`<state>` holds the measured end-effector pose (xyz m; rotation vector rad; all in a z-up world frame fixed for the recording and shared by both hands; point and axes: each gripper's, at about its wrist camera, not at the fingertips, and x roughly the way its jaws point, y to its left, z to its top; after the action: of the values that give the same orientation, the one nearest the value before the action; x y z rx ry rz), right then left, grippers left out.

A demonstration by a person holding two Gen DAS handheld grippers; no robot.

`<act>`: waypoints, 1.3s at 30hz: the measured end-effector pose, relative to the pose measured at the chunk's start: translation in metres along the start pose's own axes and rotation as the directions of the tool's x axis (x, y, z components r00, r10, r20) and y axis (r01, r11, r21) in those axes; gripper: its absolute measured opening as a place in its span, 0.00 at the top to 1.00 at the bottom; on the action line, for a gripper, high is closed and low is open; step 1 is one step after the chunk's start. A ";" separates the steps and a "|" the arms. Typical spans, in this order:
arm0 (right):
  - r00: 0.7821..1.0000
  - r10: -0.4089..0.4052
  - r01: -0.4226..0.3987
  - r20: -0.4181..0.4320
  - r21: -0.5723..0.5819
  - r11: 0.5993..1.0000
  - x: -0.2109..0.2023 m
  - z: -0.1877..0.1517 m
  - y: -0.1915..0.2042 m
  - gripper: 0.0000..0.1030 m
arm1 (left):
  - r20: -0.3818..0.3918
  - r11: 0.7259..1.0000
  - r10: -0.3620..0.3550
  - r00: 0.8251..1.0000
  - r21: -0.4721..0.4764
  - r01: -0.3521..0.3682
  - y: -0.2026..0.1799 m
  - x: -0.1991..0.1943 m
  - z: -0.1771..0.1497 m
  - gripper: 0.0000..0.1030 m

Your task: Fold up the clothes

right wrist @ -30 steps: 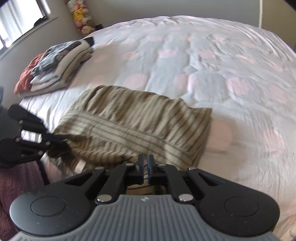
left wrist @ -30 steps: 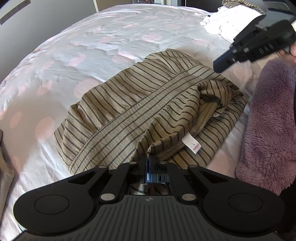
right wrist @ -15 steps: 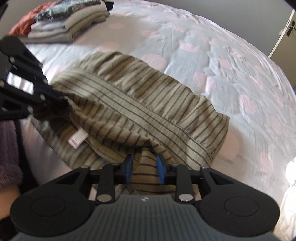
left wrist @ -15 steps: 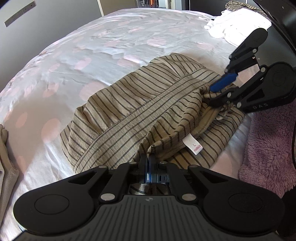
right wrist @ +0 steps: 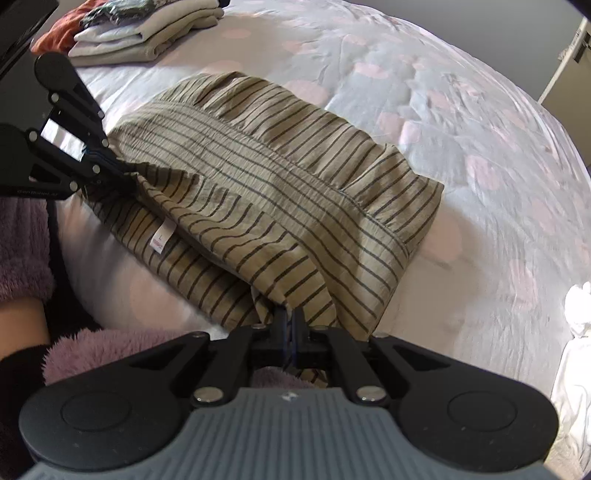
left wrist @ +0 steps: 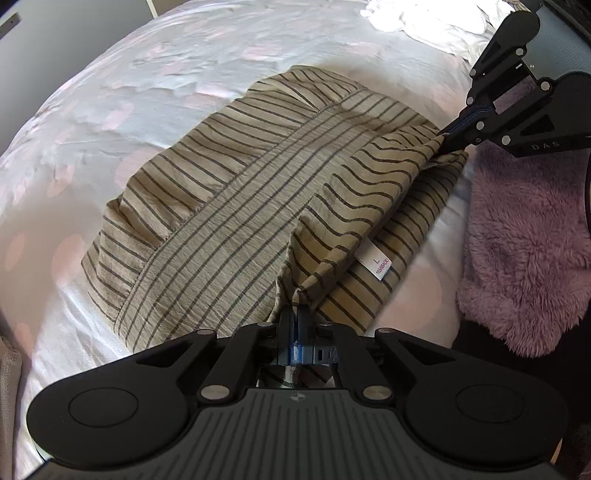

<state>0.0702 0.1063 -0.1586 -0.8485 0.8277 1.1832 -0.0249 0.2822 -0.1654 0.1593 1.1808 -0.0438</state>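
Domestic bedroom. Bed [right wrist: 424,48] covered by a pale grey-blue duvet cover with pink dots, creased and spread wide across both views. Stack of folded clothes [right wrist: 140,33] at the far edge of the bed in the right wrist view; heap of white laundry [left wrist: 424,18] at the far edge in the left wrist view. Tan striped garment [left wrist: 258,206] with a white size label [left wrist: 376,264] laid flat on the bedding. Fluffy purple sleeve [left wrist: 528,251] beside it. Plain grey wall [right wrist: 406,14] and pale door frame [right wrist: 561,59] behind.
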 end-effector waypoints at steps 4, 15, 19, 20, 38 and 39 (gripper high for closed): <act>1.000 0.027 -0.028 -0.011 -0.030 0.999 -0.006 -0.004 0.003 0.94 | -0.039 0.993 -0.077 0.996 -0.090 0.073 0.019 -0.003 -0.008 0.93; 0.994 0.099 -0.098 0.044 -0.017 0.995 -0.038 -0.009 0.001 0.70 | 0.097 0.938 -0.184 0.978 -0.279 0.205 0.064 -0.051 -0.035 0.70; 0.995 0.075 -0.076 0.073 0.015 0.997 -0.042 0.002 -0.007 0.70 | 0.094 0.945 -0.171 0.981 -0.265 0.191 0.064 -0.053 -0.032 0.70; 0.995 0.068 -0.069 0.066 0.014 0.998 -0.040 0.005 -0.007 0.70 | 0.087 0.950 -0.164 0.983 -0.254 0.181 0.063 -0.053 -0.031 0.66; 0.977 0.192 -0.181 0.096 -0.113 0.977 -0.011 0.041 0.053 0.70 | -0.124 0.994 -0.069 0.990 0.077 0.079 0.021 -0.013 -0.017 0.96; 0.974 0.203 -0.190 0.100 -0.126 0.974 -0.010 0.043 0.058 0.70 | -0.146 0.992 -0.097 0.985 0.067 0.108 0.024 -0.010 -0.017 0.97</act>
<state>0.0158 0.1500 -0.1370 -0.7985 0.7698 1.4525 -0.0411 0.3079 -0.1599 0.1690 1.3301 -0.1697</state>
